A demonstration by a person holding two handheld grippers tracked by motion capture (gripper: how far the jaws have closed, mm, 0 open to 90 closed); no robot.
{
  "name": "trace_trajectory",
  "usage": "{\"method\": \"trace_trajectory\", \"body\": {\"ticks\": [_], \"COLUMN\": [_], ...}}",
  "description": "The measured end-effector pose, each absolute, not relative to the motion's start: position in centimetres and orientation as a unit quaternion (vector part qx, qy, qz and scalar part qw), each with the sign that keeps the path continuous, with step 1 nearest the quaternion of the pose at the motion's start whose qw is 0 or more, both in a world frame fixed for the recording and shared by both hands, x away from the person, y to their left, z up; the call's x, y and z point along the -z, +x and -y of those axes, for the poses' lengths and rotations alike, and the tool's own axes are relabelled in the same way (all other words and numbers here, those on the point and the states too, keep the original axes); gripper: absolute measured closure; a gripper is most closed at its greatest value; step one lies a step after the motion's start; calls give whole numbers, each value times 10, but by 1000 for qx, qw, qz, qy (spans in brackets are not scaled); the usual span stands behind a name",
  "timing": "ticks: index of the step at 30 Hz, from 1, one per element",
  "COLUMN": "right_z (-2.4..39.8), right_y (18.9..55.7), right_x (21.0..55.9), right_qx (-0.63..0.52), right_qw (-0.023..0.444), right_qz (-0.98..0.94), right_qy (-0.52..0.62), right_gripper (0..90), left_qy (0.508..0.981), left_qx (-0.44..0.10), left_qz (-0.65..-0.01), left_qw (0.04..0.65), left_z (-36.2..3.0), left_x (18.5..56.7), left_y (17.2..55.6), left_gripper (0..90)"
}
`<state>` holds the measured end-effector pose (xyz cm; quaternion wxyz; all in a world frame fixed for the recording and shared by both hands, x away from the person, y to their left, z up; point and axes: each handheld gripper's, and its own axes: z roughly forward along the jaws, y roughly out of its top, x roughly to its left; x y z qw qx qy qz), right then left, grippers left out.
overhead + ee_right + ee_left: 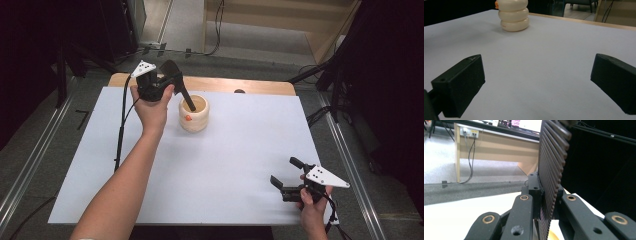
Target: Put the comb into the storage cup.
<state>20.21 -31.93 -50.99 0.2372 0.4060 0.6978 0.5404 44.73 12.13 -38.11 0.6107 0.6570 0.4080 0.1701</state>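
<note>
Left claw [189, 102] inside cream cup [194, 120]

Grey floor [190, 25] (cables), wooden desk [499, 145] behind.

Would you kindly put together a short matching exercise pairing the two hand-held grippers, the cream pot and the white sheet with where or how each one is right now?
Things:
1. left hand-held gripper
2. right hand-held gripper
3. cream pot
4. white sheet

States or places:
A. covers most of the wooden table top
B. jaws spread wide, low over the near right corner
C. stands upright toward the far side, small orange spot on its wall
D. jaws pressed together, tips dipping into the pot's mouth

Pairs: 1-D, 2-B, 3-C, 4-A
</note>
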Motion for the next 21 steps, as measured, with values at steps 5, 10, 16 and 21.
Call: {"method": "trace_trajectory", "body": {"ticks": [5, 10, 16, 21], "right_z": [319, 319, 319, 319], "right_y": [202, 202, 202, 203], "right_x": [510, 510, 510, 510], "right_qx": [-540, -540, -540, -540], "right_qw": [237, 237, 236, 237], "right_qz": [-699, -699, -699, -700], "right_qy": [404, 405, 404, 404], "right_gripper": [0, 0, 0, 0], "left_qy": [663, 666, 671, 670], "left_qx": [-172, -166, -161, -154], "left_qz": [-408, -410, -410, -416], "left_qw": [604, 601, 597, 596], "left_z": [-118, -115, -108, -106], "left_x": [390, 396, 403, 410], "left_y": [448, 449, 449, 450], "left_gripper": [848, 848, 848, 848]}}
